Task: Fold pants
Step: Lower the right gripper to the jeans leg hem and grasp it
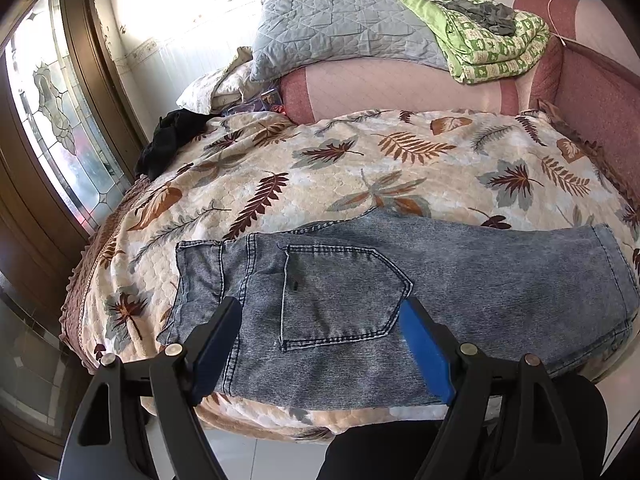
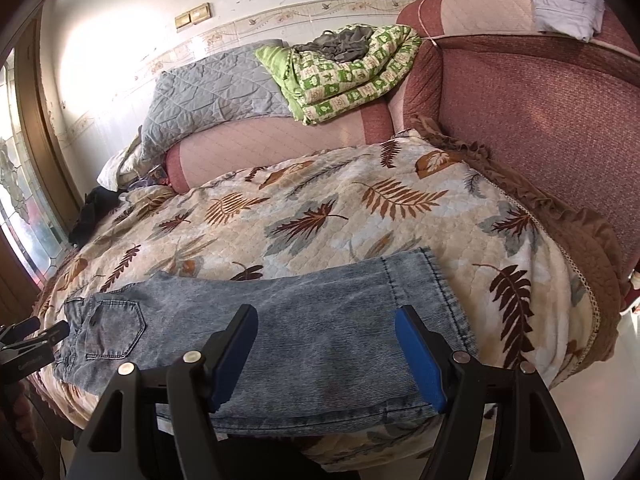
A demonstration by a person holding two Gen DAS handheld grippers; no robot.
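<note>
Left wrist view: leaf-print bedspread [image 1: 360,168] across the bed, glass door [image 1: 60,120] far left, grey quilt [image 1: 340,28] and green blanket [image 1: 496,48] stacked behind. Jeans [image 1: 400,280] flat along the near edge. Left tool [image 1: 320,312] spread apart above the back pocket [image 1: 340,292].

Right wrist view: red padded headboard [image 2: 540,128] at right. Right tool [image 2: 326,320] spread apart over the leg end, gripping nothing.

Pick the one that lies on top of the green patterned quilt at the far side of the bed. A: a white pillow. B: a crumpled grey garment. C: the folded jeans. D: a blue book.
B: a crumpled grey garment lies bunched on top of the green patterned quilt, while the jeans lie flat on the leaf-print bedspread near the grippers.
</note>
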